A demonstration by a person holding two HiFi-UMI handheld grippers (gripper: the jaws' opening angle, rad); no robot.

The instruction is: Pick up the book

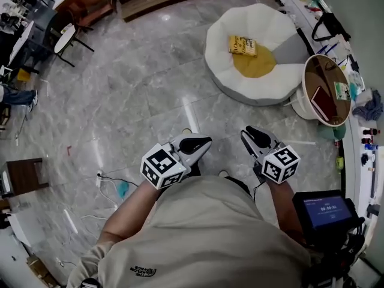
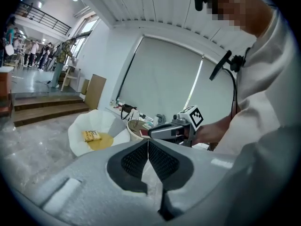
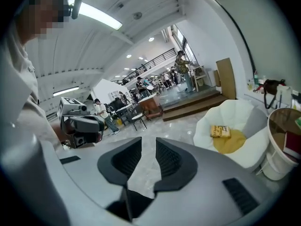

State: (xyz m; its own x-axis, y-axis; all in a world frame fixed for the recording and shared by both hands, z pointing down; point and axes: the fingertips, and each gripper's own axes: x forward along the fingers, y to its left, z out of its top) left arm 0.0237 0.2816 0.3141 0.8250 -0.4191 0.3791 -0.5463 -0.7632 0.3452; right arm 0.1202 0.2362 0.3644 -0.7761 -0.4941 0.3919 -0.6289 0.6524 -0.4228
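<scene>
My left claw (image 1: 203, 143) is pressed shut on nothing. My right claw (image 1: 252, 132), beside it at 3 o'clock, stands slightly parted and empty. Well ahead at 1 o'clock, the book (image 1: 242, 45) lies on the white chair (image 1: 225, 71), overlapping its yellow cushion (image 1: 258, 66).

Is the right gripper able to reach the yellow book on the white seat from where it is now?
Probably not from here: the book lies on the white seat, well ahead of the right gripper, with bare floor between. Nothing blocks the way, and its jaws stand apart and empty.
</scene>
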